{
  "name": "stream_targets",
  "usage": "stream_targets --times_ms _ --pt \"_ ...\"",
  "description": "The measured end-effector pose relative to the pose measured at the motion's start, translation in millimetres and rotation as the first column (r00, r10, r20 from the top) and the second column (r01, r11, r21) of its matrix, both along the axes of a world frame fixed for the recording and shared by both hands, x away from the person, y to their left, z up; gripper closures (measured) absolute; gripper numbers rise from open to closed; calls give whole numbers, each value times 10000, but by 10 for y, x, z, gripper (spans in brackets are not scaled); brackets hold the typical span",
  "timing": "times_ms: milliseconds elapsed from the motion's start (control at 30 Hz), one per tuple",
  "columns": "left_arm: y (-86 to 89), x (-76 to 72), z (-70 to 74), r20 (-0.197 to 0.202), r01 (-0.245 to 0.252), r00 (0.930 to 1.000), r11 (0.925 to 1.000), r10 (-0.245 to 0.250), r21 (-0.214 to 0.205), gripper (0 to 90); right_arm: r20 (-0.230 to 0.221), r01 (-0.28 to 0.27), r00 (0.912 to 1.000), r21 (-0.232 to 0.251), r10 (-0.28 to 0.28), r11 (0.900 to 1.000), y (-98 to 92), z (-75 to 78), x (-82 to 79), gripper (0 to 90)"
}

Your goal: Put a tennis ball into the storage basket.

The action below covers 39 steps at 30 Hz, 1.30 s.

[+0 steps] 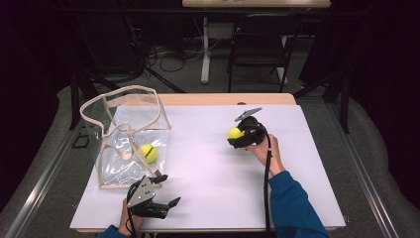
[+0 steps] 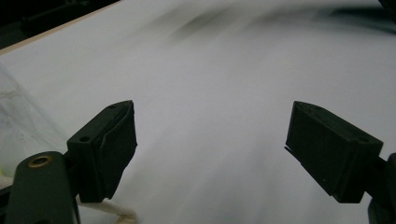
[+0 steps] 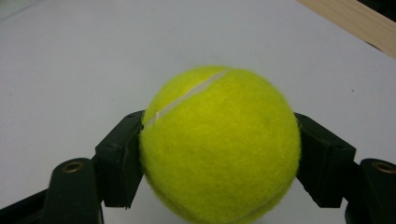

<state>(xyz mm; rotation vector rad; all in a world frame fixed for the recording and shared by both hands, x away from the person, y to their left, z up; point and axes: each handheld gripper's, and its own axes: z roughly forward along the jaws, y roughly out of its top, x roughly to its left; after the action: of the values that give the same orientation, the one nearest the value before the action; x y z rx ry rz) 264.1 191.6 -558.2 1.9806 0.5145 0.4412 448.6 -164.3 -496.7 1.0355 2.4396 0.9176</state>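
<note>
Bag [image 1: 130, 139] of clear plastic with cream trim, far left on the desk [image 1: 208, 198], standing open-topped on the white sheet. Second tennis ball [image 1: 148, 153] inside it, low against the right wall, dark stripe visible. Bag corner also at the left edge of the left gripper view [image 2: 18, 126], blurred.

Left tool [image 1: 167, 190] just beside the bag's near right corner, close to the desk's front edge, held from below by the left hand [image 1: 130, 223]. Jaws spread wide, nothing between them, bare white sheet ahead in the left gripper view [image 2: 210, 154]. Grey three-cornered plate on top, pointing toward the bag.

Middle of the sheet bare.

Right tool [image 1: 237, 135] right of centre, well apart from the bag, gripped by the right hand [image 1: 264, 151], blue sleeve [image 1: 292, 208] coming in from the bottom. Jaws pinching a tennis ball [image 1: 235, 133], one pad on each side, seen close in the right gripper view [image 3: 219, 144] with white seam curving across the top. Ball looks lifted clear of the sheet, contact underneath not certain. Wooden desk edge [image 3: 355, 28] at top right of that view.
</note>
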Motion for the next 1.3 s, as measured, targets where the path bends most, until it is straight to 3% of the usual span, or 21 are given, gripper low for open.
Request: stream_targets --times_ms 1300 --pt "6 -2 5 12 -27 10000 10000 27 -22 160 625 -380 9974 289 361 9989 28 320 -109 261"
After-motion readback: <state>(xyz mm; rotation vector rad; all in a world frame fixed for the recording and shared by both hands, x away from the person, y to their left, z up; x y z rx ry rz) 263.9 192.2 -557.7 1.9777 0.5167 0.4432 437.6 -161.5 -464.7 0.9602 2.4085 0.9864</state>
